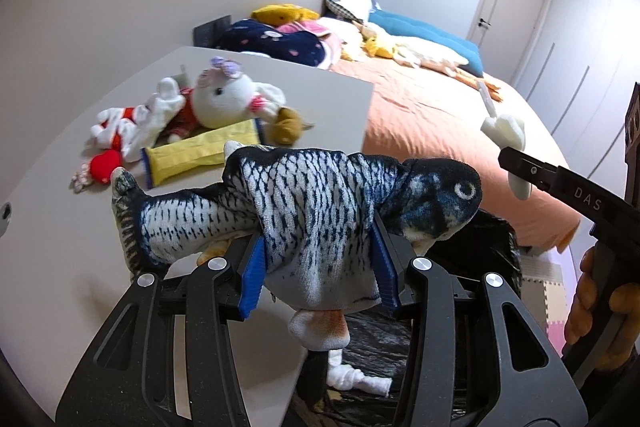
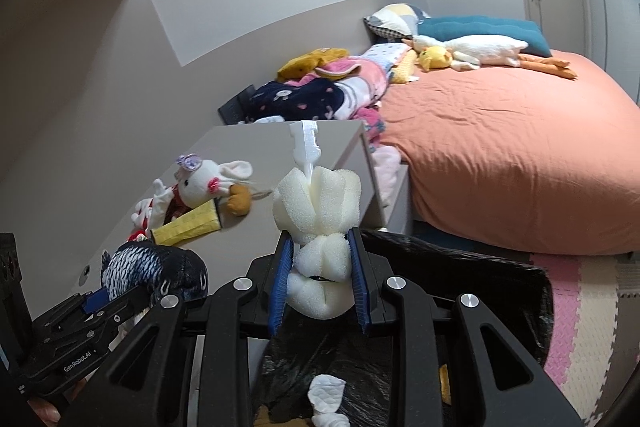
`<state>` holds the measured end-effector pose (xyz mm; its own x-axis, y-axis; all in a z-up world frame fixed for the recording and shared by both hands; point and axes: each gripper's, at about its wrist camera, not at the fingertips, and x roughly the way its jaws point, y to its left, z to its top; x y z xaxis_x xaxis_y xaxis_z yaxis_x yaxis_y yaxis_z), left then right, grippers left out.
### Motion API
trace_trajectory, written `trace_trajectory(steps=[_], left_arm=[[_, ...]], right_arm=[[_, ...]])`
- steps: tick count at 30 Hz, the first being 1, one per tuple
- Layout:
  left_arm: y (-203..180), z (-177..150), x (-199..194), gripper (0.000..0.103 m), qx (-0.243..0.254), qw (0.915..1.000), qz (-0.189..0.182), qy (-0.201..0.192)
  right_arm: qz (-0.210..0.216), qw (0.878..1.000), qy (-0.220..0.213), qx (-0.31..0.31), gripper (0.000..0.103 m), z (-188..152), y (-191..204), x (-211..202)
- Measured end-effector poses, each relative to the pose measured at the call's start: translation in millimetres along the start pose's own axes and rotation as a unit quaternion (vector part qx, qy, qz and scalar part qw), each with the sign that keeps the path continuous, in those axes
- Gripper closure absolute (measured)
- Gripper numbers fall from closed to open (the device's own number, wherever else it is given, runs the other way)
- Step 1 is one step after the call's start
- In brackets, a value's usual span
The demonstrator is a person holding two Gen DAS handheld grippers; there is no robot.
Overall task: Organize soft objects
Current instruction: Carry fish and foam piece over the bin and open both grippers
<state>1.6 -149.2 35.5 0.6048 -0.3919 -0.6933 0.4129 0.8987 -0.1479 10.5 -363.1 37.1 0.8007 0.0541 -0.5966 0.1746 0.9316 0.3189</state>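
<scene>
In the left wrist view my left gripper (image 1: 320, 263) is shut on a blue-and-white plush fish (image 1: 312, 195). The fish hangs crosswise between the blue pads, head to the right, over the table's near corner. My right gripper (image 2: 320, 267) is shut on a white foam sponge brush (image 2: 316, 203) whose plastic handle points up and away. Both are held above an open black bag (image 2: 460, 267). The right gripper (image 1: 510, 159) with the sponge (image 1: 504, 127) also shows at the right of the left view. The left gripper (image 2: 102, 297) with the fish (image 2: 156, 267) shows low left in the right view.
On the grey table (image 1: 300, 95) lie a white bunny plush (image 1: 228, 99), a yellow cloth (image 1: 200, 151), a red heart toy (image 1: 106, 165) and a brown toy (image 1: 286, 125). A white knotted cloth (image 2: 326, 391) lies in the bag. The orange bed (image 2: 500, 155) holds blankets and plush toys.
</scene>
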Motion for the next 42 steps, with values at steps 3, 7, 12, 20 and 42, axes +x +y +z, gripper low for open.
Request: trace_trajectory(steps=[3,7,12,20,42], left_arm=[[-12.5,0.1,3.9,0.057,0.013,0.9999,-0.008,0.003],[-28.7,1.1,8.7,0.057,0.027,0.9994,-0.022,0.008],[-47.4,0.1,14.8,0.057,0.046,0.9982,-0.035,0.014],[-77.5,-5.9,25.0,0.056,0.074,0.9953,-0.055,0.033],[-115.7,-25.7,50.6,0.006,0.131,0.9867,-0.051,0.082]], right_arm=[[-0.010,1.000,-0.004,0.008,0.074,-0.2,-12.2,-6.8],[-0.024,1.000,-0.009,0.019,0.074,-1.8,-27.0,-14.8],[-0.040,0.998,-0.015,0.034,0.074,-2.8,-47.2,-22.8],[-0.067,0.996,-0.019,0.052,0.074,-6.4,-73.2,-33.0],[-0.138,0.988,-0.029,0.063,0.029,-13.4,-98.9,-50.1]])
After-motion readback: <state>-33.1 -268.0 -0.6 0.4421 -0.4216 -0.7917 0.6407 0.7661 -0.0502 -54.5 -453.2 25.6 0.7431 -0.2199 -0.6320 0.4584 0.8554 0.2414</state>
